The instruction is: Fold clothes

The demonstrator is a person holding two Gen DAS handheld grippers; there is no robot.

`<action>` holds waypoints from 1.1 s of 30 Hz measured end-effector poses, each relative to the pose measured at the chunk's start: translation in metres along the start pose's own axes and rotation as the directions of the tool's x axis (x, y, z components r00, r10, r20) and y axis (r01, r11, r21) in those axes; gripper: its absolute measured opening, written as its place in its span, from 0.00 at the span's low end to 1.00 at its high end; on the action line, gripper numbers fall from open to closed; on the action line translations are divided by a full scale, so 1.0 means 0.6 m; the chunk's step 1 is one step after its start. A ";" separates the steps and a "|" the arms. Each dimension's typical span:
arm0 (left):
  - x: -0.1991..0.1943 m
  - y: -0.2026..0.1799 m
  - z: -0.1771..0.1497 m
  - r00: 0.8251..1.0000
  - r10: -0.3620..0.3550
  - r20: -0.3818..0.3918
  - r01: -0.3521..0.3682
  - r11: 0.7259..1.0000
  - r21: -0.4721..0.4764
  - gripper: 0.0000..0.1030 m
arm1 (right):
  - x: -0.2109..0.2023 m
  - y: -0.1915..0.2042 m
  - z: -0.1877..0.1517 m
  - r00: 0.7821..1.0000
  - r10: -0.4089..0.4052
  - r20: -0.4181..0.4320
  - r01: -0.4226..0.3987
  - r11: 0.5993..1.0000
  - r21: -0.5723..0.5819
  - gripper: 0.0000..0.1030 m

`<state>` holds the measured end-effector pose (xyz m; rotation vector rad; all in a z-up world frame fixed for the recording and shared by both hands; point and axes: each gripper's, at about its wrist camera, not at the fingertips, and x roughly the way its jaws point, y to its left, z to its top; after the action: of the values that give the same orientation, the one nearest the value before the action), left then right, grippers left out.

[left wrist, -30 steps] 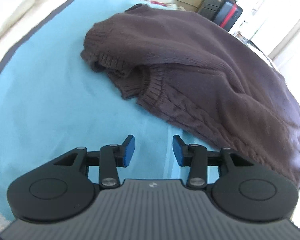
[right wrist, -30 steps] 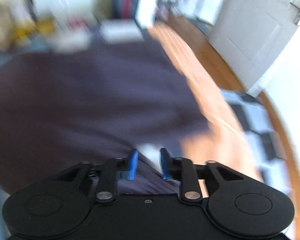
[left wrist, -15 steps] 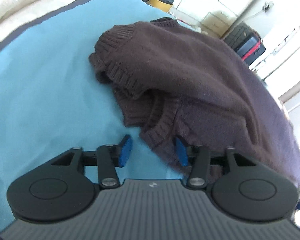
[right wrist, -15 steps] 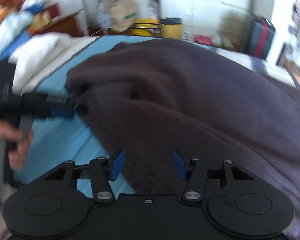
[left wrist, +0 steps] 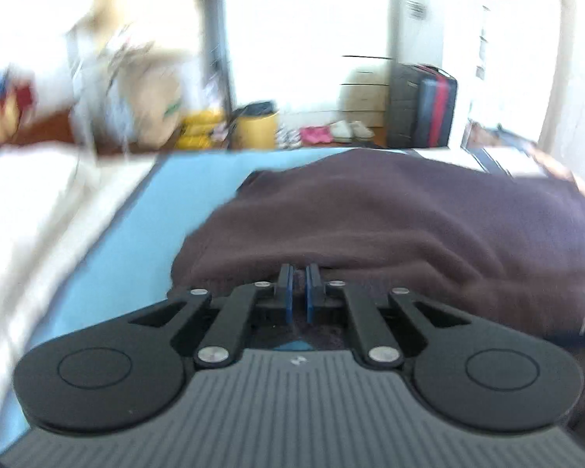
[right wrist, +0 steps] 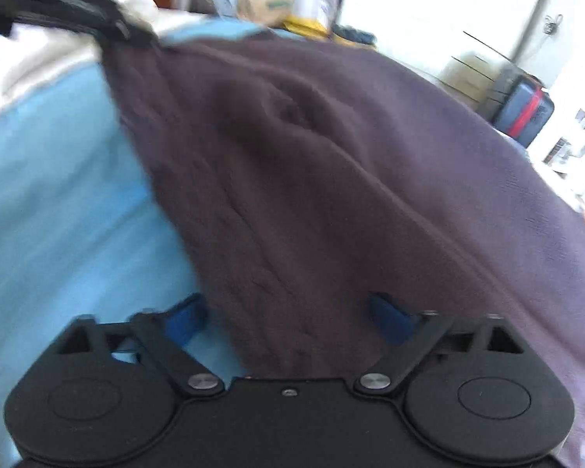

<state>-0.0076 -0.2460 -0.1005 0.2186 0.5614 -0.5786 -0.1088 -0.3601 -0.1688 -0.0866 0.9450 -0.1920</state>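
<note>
the brown sweater (right wrist: 331,179) lies spread on the blue sheet (right wrist: 58,202), no neat fold made yet. my left tongs (left wrist: 298,286) are clamped on its near edge; my right tongs (right wrist: 288,316) are opening wide, straddling an edge, gripping nothing.

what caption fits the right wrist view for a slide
Right gripper, jaws opening, straddles a ridge of the brown sweater on the blue sheet.

Dark brown knit sweater (right wrist: 331,179) lies rumpled on blue sheet (right wrist: 58,195).
</note>
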 end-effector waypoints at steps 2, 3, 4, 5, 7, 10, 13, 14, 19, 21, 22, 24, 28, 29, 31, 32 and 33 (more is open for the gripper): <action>0.009 0.002 -0.008 0.999 -0.029 -0.036 0.028 0.999 -0.035 0.05 | -0.004 -0.003 0.000 0.999 -0.031 -0.009 0.031 1.000 0.001 0.91; 0.018 0.007 -0.014 0.997 -0.049 -0.061 0.044 0.996 -0.075 0.05 | -0.005 -0.006 -0.003 0.999 -0.043 0.000 0.043 0.999 0.009 0.79; 0.028 0.017 -0.020 0.993 -0.077 -0.086 0.065 0.989 -0.135 0.05 | -0.005 -0.005 -0.005 0.999 -0.047 0.010 0.047 0.999 0.016 0.59; 0.036 0.032 -0.026 0.988 -0.110 -0.106 0.086 0.975 -0.207 0.05 | -0.008 -0.003 -0.005 0.999 -0.038 0.022 0.037 0.999 0.016 0.48; 0.050 0.057 -0.038 0.976 -0.172 -0.137 0.116 0.932 -0.344 0.07 | -0.022 0.001 -0.003 0.998 -0.029 0.051 0.029 1.000 0.009 0.12; 0.082 0.104 -0.069 0.941 -0.285 -0.181 0.139 0.816 -0.561 0.19 | -0.044 0.009 0.000 0.997 -0.041 0.059 0.041 0.999 0.002 0.11; 0.118 0.143 -0.107 0.894 -0.401 -0.198 0.130 0.657 -0.742 0.44 | -0.060 0.015 0.004 0.999 -0.018 0.033 0.017 1.000 0.018 0.11; 0.125 0.149 -0.116 0.885 -0.426 -0.190 0.131 0.619 -0.774 0.45 | -0.067 0.011 0.001 0.999 0.010 0.031 -0.011 0.999 0.034 0.11; 0.138 0.136 -0.115 0.879 -0.457 -0.136 0.175 0.576 -0.798 0.74 | -0.092 -0.030 -0.010 0.987 0.150 0.058 -0.158 0.970 0.186 0.12; 0.149 0.118 -0.110 0.857 -0.504 -0.108 0.238 0.572 -0.785 0.74 | -0.091 -0.056 -0.009 0.972 0.219 0.082 -0.233 0.933 0.275 0.12; 0.155 0.107 -0.105 0.842 -0.530 -0.099 0.274 0.579 -0.768 0.60 | -0.093 -0.064 -0.009 0.964 0.247 0.095 -0.264 0.917 0.298 0.12; 0.155 0.085 -0.094 0.850 -0.516 -0.111 0.301 0.646 -0.701 0.17 | -0.096 -0.069 -0.009 0.956 0.274 0.105 -0.293 0.908 0.299 0.12; 0.080 0.066 -0.055 0.944 -0.322 -0.080 0.245 0.840 -0.484 0.10 | -0.108 -0.061 -0.009 0.951 0.291 0.106 -0.309 0.920 0.240 0.12; 0.045 0.059 -0.042 0.971 -0.236 -0.050 0.198 0.899 -0.390 0.10 | -0.111 -0.057 -0.009 0.948 0.303 0.101 -0.319 0.921 0.225 0.12; -0.015 0.048 -0.024 0.990 -0.140 -0.009 0.133 0.957 -0.259 0.10 | -0.124 -0.045 -0.012 0.930 0.358 0.079 -0.367 0.914 0.175 0.12; -0.032 0.048 -0.021 0.989 -0.146 -0.017 0.137 0.958 -0.253 0.10 | -0.130 -0.037 -0.015 0.916 0.396 0.062 -0.401 0.904 0.147 0.12; -0.043 0.052 -0.021 0.987 -0.160 -0.036 0.145 0.956 -0.256 0.10 | -0.133 -0.027 -0.017 0.905 0.424 0.034 -0.425 0.897 0.122 0.12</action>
<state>-0.0130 -0.2046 -0.0954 -0.0514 0.7051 -0.6452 -0.1646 -0.3597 -0.1087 0.2378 0.9206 0.1544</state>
